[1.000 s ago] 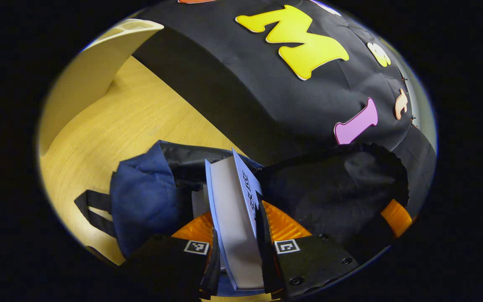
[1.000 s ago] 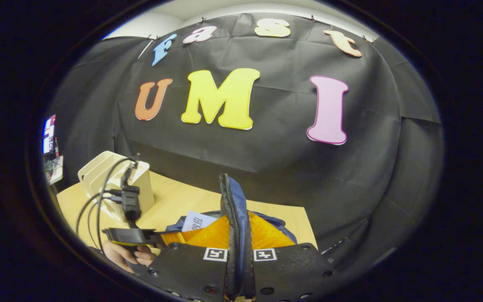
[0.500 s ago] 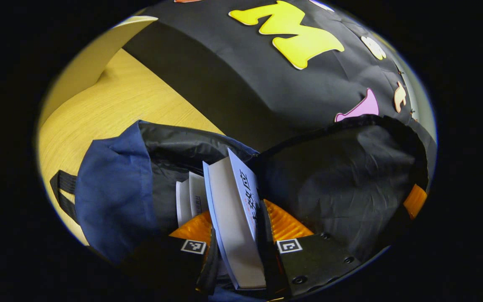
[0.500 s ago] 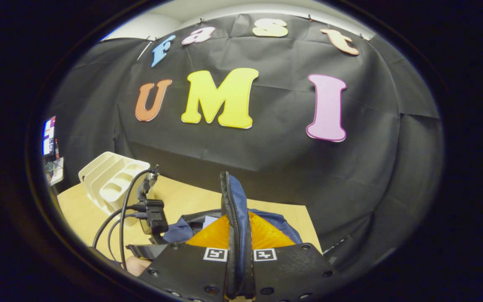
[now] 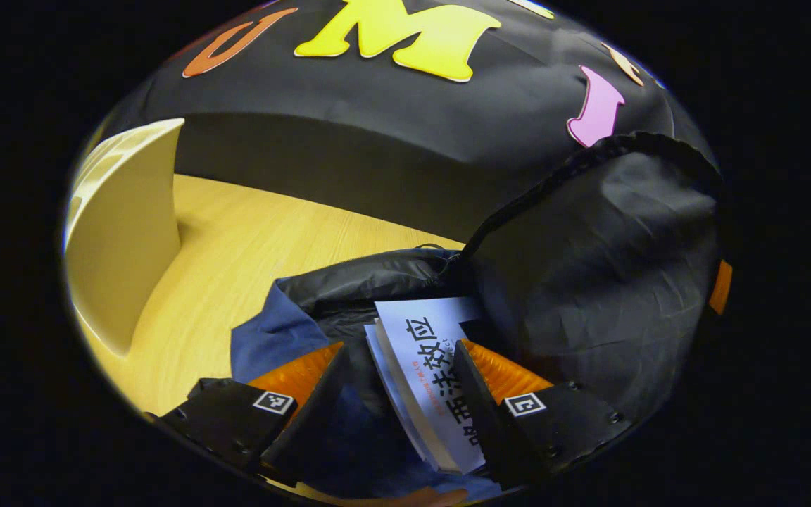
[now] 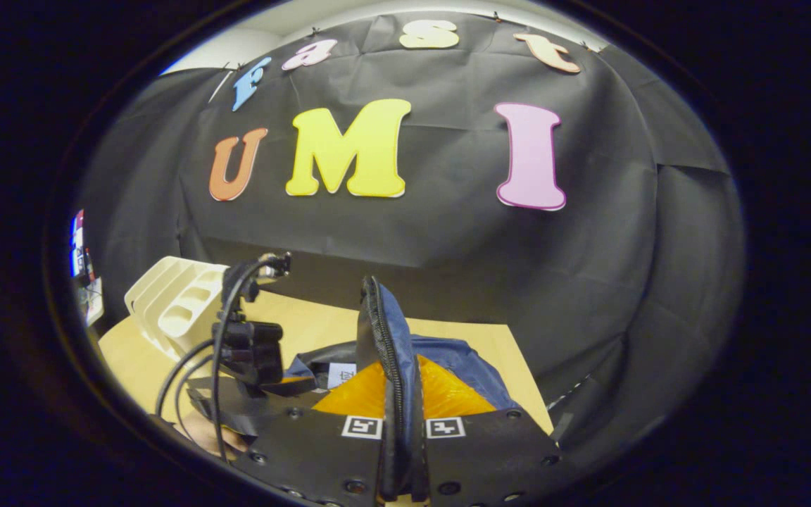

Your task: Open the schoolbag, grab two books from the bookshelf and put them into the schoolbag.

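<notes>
Navy cloth with a black lining makes up the schoolbag [image 5: 286, 331], which lies open on the wooden table [image 5: 236, 246] directly ahead of the left gripper [image 5: 398, 394]. That gripper's fingers stand spread apart, and a pale blue book [image 5: 430, 373] lies tilted in the gap between them, its cover resting against the inner face of the right-hand finger [image 5: 479, 408] while the left-hand finger stands clear of it; the far end of the book reaches into the bag's dark mouth just beyond the fingertips. A second book's white edges show just beside the first, on its left-finger side, though how deep it sits cannot be told. To the right of the fingers the bag's flap [image 5: 602, 267] rises upright, lining side facing the camera, its zip edge running down to the mouth. Well off beyond the left-hand finger stands the cream bookshelf [image 5: 120, 232] on the table. In the right gripper view the right gripper [image 6: 402, 422] has its fingers pressed together on the flap's zippered edge [image 6: 384, 352], which stands upright between them and rises above the fingertips. Beyond and to the left of those fingers the left gripper [image 6: 258, 380] with its cables shows low over the bag, a hand [image 6: 208, 436] under it, with the bookshelf [image 6: 173, 310] farther off on the same side.
</notes>
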Motion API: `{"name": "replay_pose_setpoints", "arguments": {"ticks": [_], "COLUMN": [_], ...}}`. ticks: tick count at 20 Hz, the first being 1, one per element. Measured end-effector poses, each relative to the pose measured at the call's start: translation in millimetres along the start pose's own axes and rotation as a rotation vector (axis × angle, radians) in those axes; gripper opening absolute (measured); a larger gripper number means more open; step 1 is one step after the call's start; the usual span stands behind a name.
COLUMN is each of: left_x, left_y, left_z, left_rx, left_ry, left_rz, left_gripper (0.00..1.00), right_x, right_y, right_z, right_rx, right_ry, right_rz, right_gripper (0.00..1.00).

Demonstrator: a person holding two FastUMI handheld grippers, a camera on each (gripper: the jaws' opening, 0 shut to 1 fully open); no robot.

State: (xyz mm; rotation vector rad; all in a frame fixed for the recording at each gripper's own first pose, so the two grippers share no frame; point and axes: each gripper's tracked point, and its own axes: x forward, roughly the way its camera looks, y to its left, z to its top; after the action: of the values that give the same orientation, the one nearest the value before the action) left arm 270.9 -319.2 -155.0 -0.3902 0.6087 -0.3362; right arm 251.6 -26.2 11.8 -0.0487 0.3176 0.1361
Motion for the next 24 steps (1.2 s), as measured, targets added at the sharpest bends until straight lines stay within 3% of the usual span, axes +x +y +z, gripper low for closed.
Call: {"name": "replay_pose_setpoints", "arguments": {"ticks": [4, 6, 7, 9, 12, 13, 15, 16, 18, 19, 21, 24], "left_x": [-42.8, -70.9, -84.9, -112.8, -150.5, -165.6, -192.4, -205.7, -231.9, -246.4, -273.6, -315.7], "left_y": [21.9, 40.4, 48.2, 67.3, 92.4, 100.8, 114.6, 122.1, 133.8, 140.0, 150.7, 162.2], "left_z": [19.8, 29.9, 34.5, 41.3, 49.6, 49.6, 51.8, 51.4, 52.2, 48.7, 45.6, 35.6], "left_rx": [0.067, 0.104, 0.114, 0.128, 0.161, 0.170, 0.185, 0.193, 0.208, 0.213, 0.226, 0.246], "left_ry": [-0.082, -0.129, -0.149, -0.178, -0.217, -0.232, -0.262, -0.271, -0.295, -0.306, -0.335, -0.376], "left_rz": [0.015, 0.042, 0.052, 0.082, 0.132, 0.148, 0.167, 0.182, 0.200, 0.210, 0.232, 0.260], "left_gripper": [0.93, 0.93, 0.93, 0.93, 0.93, 0.93, 0.93, 0.93, 0.93, 0.93, 0.93, 0.94], "right_x": [-2.6, -2.1, -3.0, -7.8, -15.0, -18.3, -28.0, -34.2, -50.0, -59.9, -80.3, -116.3], "right_y": [-0.9, -2.4, -2.2, -1.7, -0.2, -0.1, 1.9, 4.4, 9.9, 13.4, 20.8, 33.3], "right_z": [-18.3, -27.3, -32.2, -41.3, -55.3, -59.1, -65.4, -69.2, -70.6, -69.3, -67.2, -69.5], "right_rx": [0.024, 0.032, 0.040, 0.064, 0.096, 0.105, 0.121, 0.131, 0.137, 0.136, 0.134, 0.122], "right_ry": [0.013, 0.018, 0.026, 0.036, 0.052, 0.059, 0.063, 0.064, 0.051, 0.036, 0.004, -0.048], "right_rz": [-0.030, -0.052, -0.060, -0.072, -0.098, -0.111, -0.127, -0.131, -0.139, -0.139, -0.138, -0.131], "right_gripper": [0.14, 0.10, 0.18, 0.19, 0.37, 0.39, 0.60, 0.58, 0.77, 0.80, 0.75, 0.95]}}
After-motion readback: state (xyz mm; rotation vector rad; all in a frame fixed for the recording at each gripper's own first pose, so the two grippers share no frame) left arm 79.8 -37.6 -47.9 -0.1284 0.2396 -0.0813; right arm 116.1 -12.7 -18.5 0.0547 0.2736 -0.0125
